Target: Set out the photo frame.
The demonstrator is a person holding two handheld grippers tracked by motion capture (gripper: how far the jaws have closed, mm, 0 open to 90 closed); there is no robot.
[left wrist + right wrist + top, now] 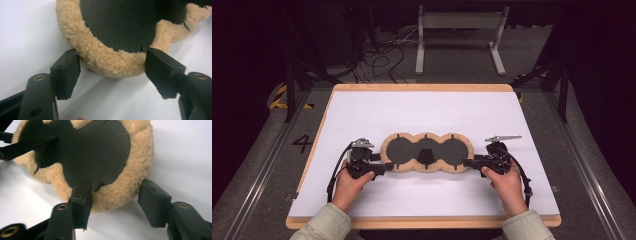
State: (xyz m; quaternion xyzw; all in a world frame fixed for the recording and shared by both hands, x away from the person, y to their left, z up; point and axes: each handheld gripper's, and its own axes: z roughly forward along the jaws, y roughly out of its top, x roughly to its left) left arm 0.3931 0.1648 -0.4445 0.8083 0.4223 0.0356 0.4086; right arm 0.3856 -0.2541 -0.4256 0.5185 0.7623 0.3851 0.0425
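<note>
A three-lobed pad (447, 150) with a tan fleece rim and dark inner face lies flat on the white table top (427, 110). My left gripper (388, 167) is at its left end and my right gripper (468, 162) at its right end, each held in a hand. In the left gripper view the left gripper (111, 52) straddles the end lobe of the pad (107, 60); both pads reach the fleece without visibly squeezing it. In the right gripper view the right gripper (116, 183) brackets the rim of the pad (95, 152); one jaw overlaps the fleece, the other stands just off it.
A black strap (25, 145) crosses the pad's middle lobe. The table has a wooden edge (422, 221) along its near side. Behind it on the floor are a grey metal stand (459, 30) and loose cables (377, 60).
</note>
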